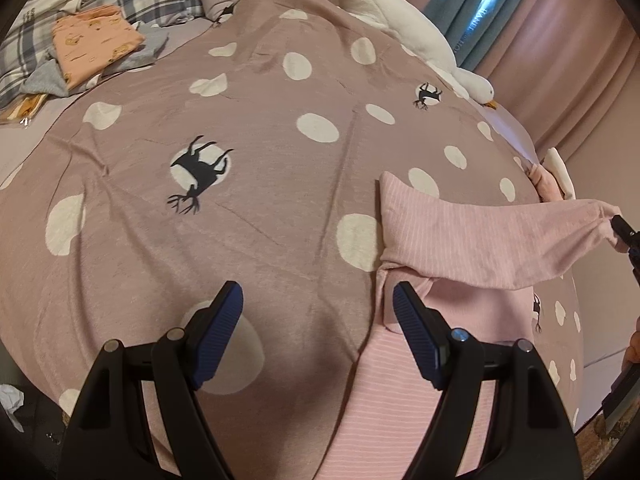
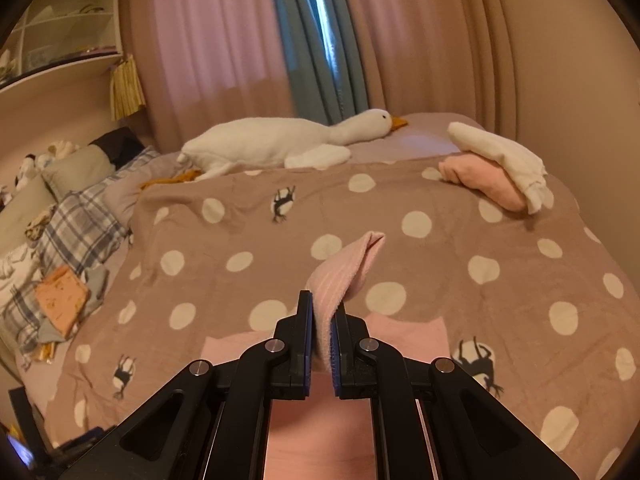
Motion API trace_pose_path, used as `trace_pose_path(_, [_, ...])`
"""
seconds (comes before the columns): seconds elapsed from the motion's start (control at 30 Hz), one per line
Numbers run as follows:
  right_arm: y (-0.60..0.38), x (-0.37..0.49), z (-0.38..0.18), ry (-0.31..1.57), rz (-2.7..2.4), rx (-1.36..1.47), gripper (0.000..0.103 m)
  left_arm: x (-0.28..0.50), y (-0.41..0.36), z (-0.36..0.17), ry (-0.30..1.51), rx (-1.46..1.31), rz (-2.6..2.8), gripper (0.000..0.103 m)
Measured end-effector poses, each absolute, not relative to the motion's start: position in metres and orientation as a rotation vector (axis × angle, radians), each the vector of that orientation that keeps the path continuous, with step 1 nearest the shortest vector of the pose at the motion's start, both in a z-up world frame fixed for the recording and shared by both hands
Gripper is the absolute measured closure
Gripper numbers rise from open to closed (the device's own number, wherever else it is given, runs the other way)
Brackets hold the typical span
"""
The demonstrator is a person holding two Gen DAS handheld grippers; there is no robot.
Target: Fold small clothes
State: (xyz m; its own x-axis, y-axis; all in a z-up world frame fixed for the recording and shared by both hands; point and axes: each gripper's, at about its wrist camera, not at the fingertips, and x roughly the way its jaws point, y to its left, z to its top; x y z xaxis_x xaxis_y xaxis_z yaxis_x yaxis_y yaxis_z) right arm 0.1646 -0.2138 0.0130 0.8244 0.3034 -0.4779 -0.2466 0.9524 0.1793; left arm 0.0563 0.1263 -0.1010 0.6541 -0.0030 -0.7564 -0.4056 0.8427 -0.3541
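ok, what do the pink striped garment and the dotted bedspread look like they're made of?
Pink striped garment: looks like soft ribbed knit, matte; fine woven-in stripes and a limp drape from the right tongs. Mauve white-dotted bedspread: probably brushed cotton or fleece, matte, slightly fuzzy with soft creases; exact fibre unclear.

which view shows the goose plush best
The right wrist view. There the goose plush lies in full along the far side of the bed, with head, eye, orange beak and body all clear. The left wrist view catches it only near the upper edge, stretched by the lens, head toward the right.
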Motion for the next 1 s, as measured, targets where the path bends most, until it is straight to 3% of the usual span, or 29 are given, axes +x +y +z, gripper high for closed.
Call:
trace_pose_path(0.3, [-0.231, 0.172, -0.004, 0.569, 0.262, 0.121, 0.094, 0.085, 0.125, -0.099, 0.834, -0.586, 0.152, 0.031])
trace_pose_path(0.4, [-0.238, 0.174, -0.009, 0.58, 0.254, 0.127, 0.094, 0.1, 0.12, -0.101, 0.845, -0.598, 0.117, 0.044])
trace_pose_path(0.47, [-0.241, 0.175, -0.013, 0.588, 0.248, 0.126, 0.094, 0.112, 0.115, -0.103, 0.843, -0.607, 0.098, 0.058])
trace_pose_path(0.67, [-0.249, 0.183, -0.027, 0.629, 0.235, 0.131, 0.094, 0.145, 0.091, -0.108, 0.867, -0.579, 0.005, 0.075])
trace_pose_path(1.0, [-0.256, 0.184, -0.038, 0.642, 0.2, 0.122, 0.094, 0.18, 0.065, -0.158, 1.018, -0.485, 0.049, 0.081])
